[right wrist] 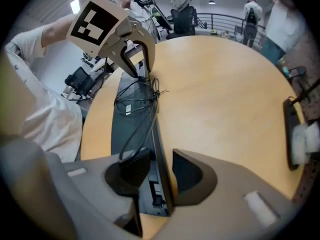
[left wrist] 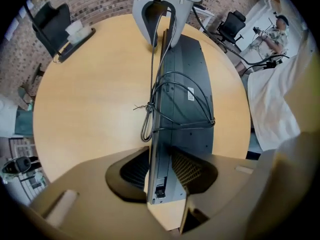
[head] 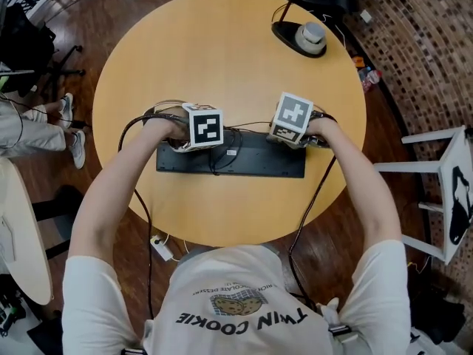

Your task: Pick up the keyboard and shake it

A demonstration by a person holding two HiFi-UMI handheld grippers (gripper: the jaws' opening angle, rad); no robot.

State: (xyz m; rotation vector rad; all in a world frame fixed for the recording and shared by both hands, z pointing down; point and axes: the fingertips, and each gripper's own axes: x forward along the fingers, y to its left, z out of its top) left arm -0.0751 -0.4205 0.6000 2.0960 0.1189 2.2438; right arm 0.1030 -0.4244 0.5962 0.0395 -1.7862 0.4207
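A black keyboard [head: 251, 165] is turned with its underside showing, and its cable [left wrist: 165, 99] lies looped across that side. It is tipped up over the round wooden table [head: 222, 50]. My left gripper [head: 171, 145] clamps the keyboard's left end. In the left gripper view both pads of that gripper [left wrist: 162, 171] lie against the keyboard [left wrist: 187, 84]. At the other end, my right gripper [head: 295, 140] holds it. The right gripper view shows that gripper [right wrist: 160, 176] with one pad on the cable side of the keyboard [right wrist: 127, 129] and the other tight against its edge.
A black base with a pale round object [head: 307, 39] sits at the table's far right. A white stool [head: 451, 191] stands to the right, another round table [head: 18, 235] to the left. Someone's legs [head: 37, 124] are at the left. Cables and a power strip [head: 161, 248] hang below.
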